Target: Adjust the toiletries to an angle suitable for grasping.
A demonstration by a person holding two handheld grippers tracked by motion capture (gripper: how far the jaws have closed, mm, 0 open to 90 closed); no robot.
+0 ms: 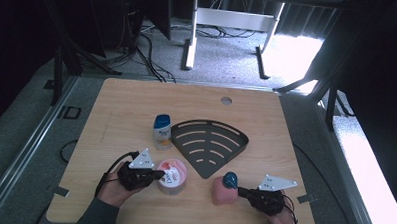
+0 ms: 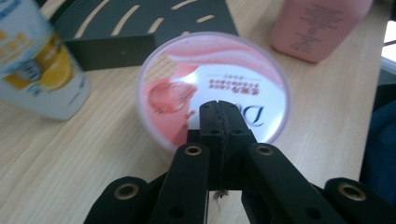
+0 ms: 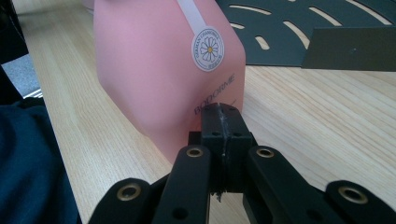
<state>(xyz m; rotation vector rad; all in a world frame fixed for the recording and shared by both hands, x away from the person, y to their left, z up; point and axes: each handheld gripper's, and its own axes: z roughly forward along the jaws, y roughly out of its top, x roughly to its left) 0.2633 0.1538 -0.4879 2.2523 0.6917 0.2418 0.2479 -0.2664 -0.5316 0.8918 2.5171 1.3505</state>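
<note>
1. The left gripper sits at the near left of the wooden table, its jaws pressed together with nothing between them. In the left gripper view the closed tips hang over the near part of the lid of a round pink tub; whether they touch the lid I cannot tell.
2. The round pink tub stands just beside the left gripper, near the pointed corner of the black fan-shaped rack.
3. The right gripper lies at the near right, jaws also shut on nothing. Its tips point at the lower side of a pink bottle, very close to it; contact is unclear.
4. The pink bottle stands upright with a dark teal cap, between the tub and the right gripper.
5. A white bottle with a blue cap stands upright just left of the rack, behind the tub.
6. The slotted rack lies flat at the table's middle.
</note>
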